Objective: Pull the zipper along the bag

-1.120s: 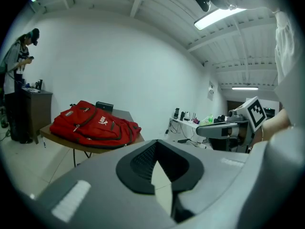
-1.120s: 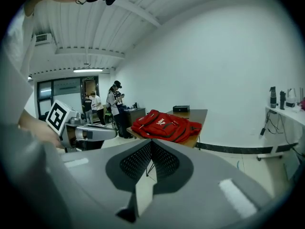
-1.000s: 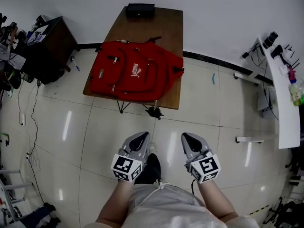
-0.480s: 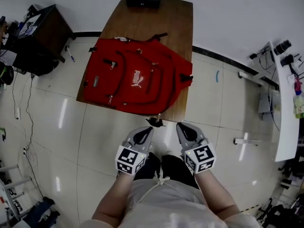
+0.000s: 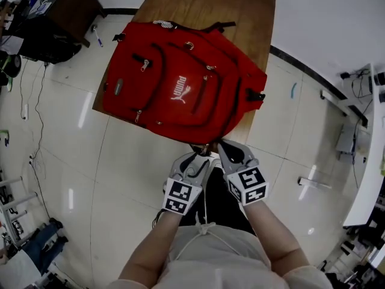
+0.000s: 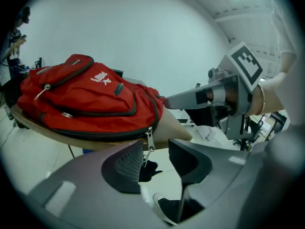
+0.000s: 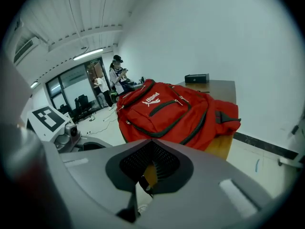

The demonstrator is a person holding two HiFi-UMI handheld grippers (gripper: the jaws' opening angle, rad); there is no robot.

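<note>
item: red backpack (image 5: 180, 89), lying flat with its front panel up on the wooden table (image 5: 249, 14), covering the table's near half and slightly overhanging its near edge. main zipper (image 6: 95, 135): a dark track running round the bag's side just above the table's near edge. its metal pull (image 6: 149, 146) hangs down past that edge on a short link. left gripper (image 6: 156, 152): at the table's near edge, jaws opening and already well apart. the pull dangles in the gap, closer to one ribbed pad, and neither pad presses on it. right gripper (image 7: 150, 168): just beside the left one, toward the table's near right corner, jaws drawn together with nothing seen held; only a sliver of wood colour shows through the slit. step in hand, as judged: taking hold of the pull; the pulling itself is not yet begun. handling notes: bring the left gripper in until the flat tab, not the thin link, sits square between both pads, then close firmly, since a hanging pull is likely to swing or twist away from a glancing touch. draw along the line of the track, parallel to the table's near edge, not outward from the table. the bag is soft and already overhangs, so it may drag. the right gripper could press the fabric down beside the slider to hold it.
</note>
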